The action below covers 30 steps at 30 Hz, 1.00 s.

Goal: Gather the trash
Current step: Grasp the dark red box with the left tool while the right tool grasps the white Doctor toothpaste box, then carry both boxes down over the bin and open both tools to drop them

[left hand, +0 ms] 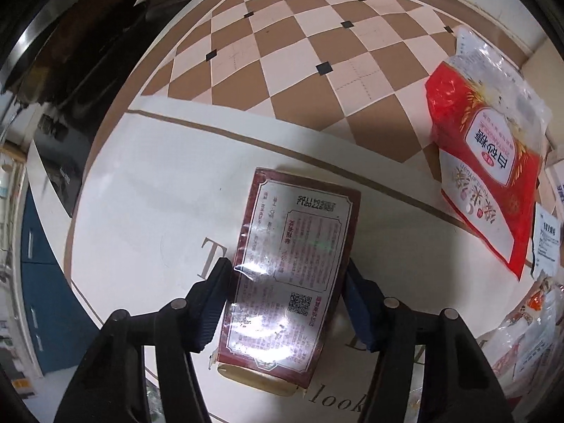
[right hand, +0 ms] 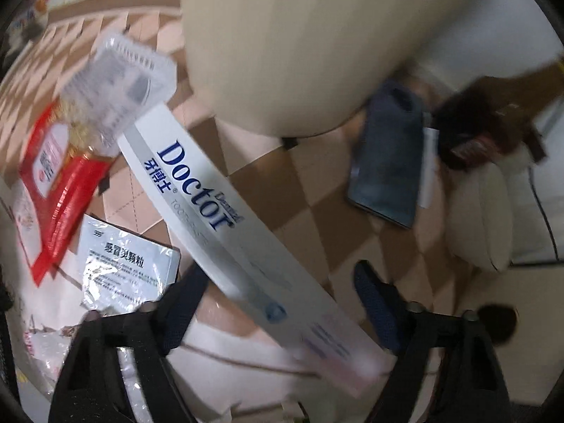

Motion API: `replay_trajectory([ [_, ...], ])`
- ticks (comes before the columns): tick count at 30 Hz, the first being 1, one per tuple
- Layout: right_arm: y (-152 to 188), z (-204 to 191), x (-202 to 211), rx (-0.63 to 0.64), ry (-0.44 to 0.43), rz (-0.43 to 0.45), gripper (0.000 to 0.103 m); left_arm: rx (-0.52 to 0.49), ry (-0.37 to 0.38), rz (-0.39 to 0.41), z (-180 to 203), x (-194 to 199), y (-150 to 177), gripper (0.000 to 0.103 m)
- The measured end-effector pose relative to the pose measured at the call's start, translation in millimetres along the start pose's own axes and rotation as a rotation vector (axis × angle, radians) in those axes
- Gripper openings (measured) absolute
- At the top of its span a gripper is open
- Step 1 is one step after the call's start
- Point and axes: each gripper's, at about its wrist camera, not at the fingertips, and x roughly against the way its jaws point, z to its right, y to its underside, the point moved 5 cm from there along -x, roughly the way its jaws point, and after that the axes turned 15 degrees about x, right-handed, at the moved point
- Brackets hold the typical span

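Left wrist view: the left gripper [left hand: 287,303] has its fingers clenched on the long sides of the dark red box [left hand: 289,275]; box lies between the pads over the white mat [left hand: 141,194]
Box axis: long axis runs from 6 toward 12 o'clock, far end tipped slightly to 1 o'clock; printed face up
Nearby trash: red sugar bag [left hand: 493,162] at 2 o'clock, well apart, resting on the checkered floor [left hand: 282,53]
Right wrist view: the right gripper [right hand: 282,303] stands released; toothpaste box [right hand: 225,229] crosses between the spread fingers, whether touching I cannot tell
Toothpaste axis: from 5 toward 10 o'clock, slanted across the gap; judged to need a wrist turn before closing
Other litter: medicine sachet [right hand: 127,268] at 9 o'clock; phone [right hand: 387,162] at 1 o'clock
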Motion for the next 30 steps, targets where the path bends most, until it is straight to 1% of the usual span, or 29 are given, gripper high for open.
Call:
replay_trajectory([
  [1,-3,-2,-5,0.011,-0.008,-0.007,0.071,-0.002,0.000,-0.002,2,3,1,0.058],
  [3,-8,-4,-5,0.039,0.004,0.018,0.064,-0.003,0.006,0.000,6,7,-3,0.058],
  [4,-10,-6,-4,0.048,0.003,0.031,0.058,-0.003,0.009,0.005,9,6,-5,0.057],
  [5,-9,-9,-2,0.054,0.007,0.036,0.051,-0.007,0.013,0.013,13,12,-4,0.057],
  [8,-12,-14,5,0.071,-0.004,0.059,0.042,-0.023,0.025,0.048,25,32,-6,0.057],
  [11,-15,-19,13,0.096,0.021,0.092,0.039,-0.046,0.048,0.081,41,52,-7,0.057],
  [14,-19,-21,22,0.106,0.025,0.124,0.037,-0.074,0.079,0.108,70,56,-9,0.057],
  [15,-20,-20,27,0.107,0.031,0.136,0.037,-0.085,0.095,0.120,77,65,-8,0.057],
  [17,-17,-20,38,0.094,0.031,0.157,0.037,-0.101,0.122,0.137,81,75,-5,0.057],
  [18,-16,-18,44,0.082,0.025,0.166,0.037,-0.109,0.141,0.149,76,78,-4,0.057],
  [19,-12,-17,52,0.066,0.014,0.177,0.037,-0.115,0.155,0.157,83,76,-7,0.057],
  [21,-12,-13,71,0.042,0.007,0.197,0.037,-0.136,0.196,0.187,86,90,-7,0.057],
  [22,-9,-21,83,0.031,0.006,0.205,0.037,-0.145,0.211,0.198,86,92,-9,0.057],
  [23,0,-31,95,0.017,0.005,0.216,0.037,-0.154,0.227,0.210,86,94,-11,0.057],
  [27,35,-39,129,-0.056,-0.026,0.250,0.037,-0.205,0.299,0.251,89,124,7,0.057],
  [30,66,-52,152,-0.130,-0.045,0.263,0.037,-0.250,0.355,0.278,83,147,29,0.057],
])
